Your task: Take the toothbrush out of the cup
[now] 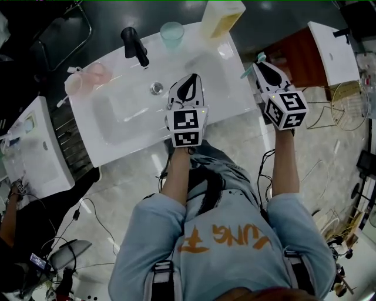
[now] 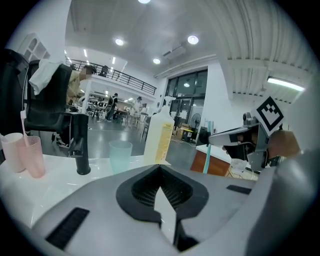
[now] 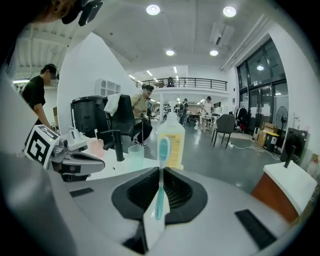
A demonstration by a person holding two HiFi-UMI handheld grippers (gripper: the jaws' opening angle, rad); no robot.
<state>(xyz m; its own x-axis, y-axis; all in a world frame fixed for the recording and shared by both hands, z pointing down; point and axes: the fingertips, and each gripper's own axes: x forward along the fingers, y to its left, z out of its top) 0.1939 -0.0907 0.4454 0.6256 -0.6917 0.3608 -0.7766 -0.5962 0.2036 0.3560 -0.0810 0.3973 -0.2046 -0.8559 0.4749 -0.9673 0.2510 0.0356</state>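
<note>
Pale blue shirt (image 1: 167, 235), orange lettering (image 1: 226, 238); grey left tool (image 1: 191, 77) and right tool (image 1: 260, 61)

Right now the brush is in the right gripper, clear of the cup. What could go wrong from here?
1. The right gripper pinches the toothbrush only by its thin handle, so it could pivot or slip.
2. That gripper sits beyond the right edge of the sink, so a drop would likely hit the floor.
3. Swinging back toward the counter could clip the green cup or the bottle.

Ceiling lights (image 3: 153, 9) lit the hall brightly; head view dimmer; both gripper views fisheye-bent w/ black corners.
</note>
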